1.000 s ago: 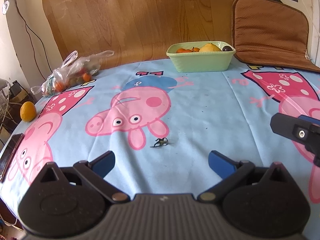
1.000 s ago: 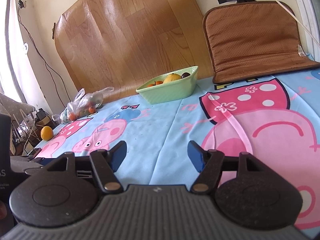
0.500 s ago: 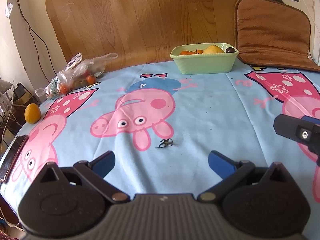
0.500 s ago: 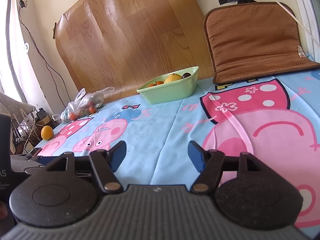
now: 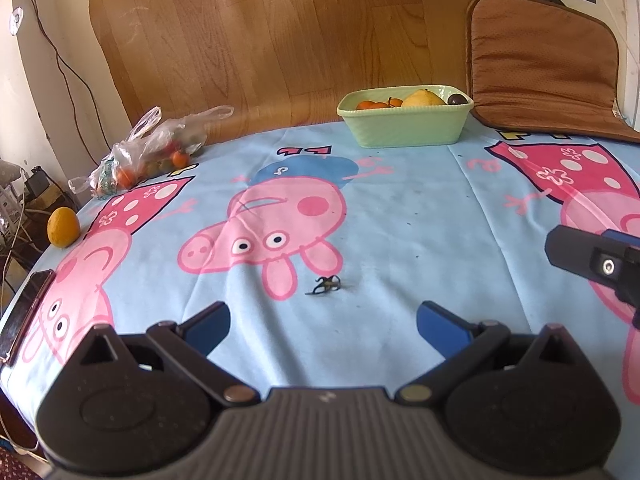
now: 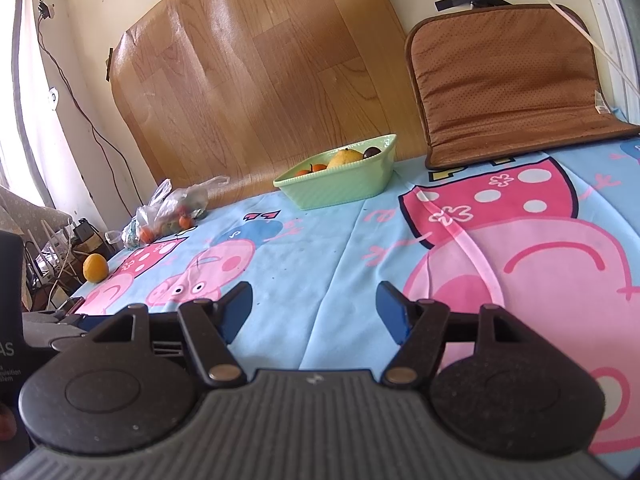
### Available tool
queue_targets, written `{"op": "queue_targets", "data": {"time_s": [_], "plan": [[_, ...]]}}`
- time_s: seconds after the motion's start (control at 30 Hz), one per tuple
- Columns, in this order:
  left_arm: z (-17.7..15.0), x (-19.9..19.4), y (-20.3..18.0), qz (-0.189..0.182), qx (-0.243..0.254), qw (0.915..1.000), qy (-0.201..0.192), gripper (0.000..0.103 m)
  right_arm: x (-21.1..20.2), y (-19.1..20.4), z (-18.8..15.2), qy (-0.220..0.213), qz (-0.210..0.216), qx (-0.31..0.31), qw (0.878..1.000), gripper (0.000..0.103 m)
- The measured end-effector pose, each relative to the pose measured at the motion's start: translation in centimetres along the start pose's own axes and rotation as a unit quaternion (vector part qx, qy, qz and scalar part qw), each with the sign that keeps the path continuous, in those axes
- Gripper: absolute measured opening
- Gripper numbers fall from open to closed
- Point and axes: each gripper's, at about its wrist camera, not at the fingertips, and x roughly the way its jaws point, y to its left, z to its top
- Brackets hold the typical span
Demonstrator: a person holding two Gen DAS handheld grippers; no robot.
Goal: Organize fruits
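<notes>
A green bowl at the far side of the table holds oranges, a yellow pear and a dark fruit; it also shows in the right wrist view. A loose orange lies at the table's left edge, also seen in the right wrist view. A clear plastic bag with small fruits lies at the far left. My left gripper is open and empty above the near table. My right gripper is open and empty; its finger shows at the right in the left wrist view.
A pink and blue cartoon tablecloth covers the table. A small dark stem scrap lies just ahead of the left gripper. A phone lies at the left edge. A brown cushion and a wood-grain board stand at the back.
The left gripper's view has tilted up and shifted slightly, so the bowl and bag sit lower and more to the right. The right gripper has barely moved. Both stay open.
</notes>
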Motion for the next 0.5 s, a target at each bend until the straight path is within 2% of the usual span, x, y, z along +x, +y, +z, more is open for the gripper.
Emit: {"op": "queue_targets", "data": {"time_s": [0.5], "plan": [[0.06, 0.05, -0.14, -0.02, 0.003, 0.9998, 0.006, 0.103, 0.01, -0.06, 0.02, 0.001, 0.0, 0.0, 1.0, 0.07]]}}
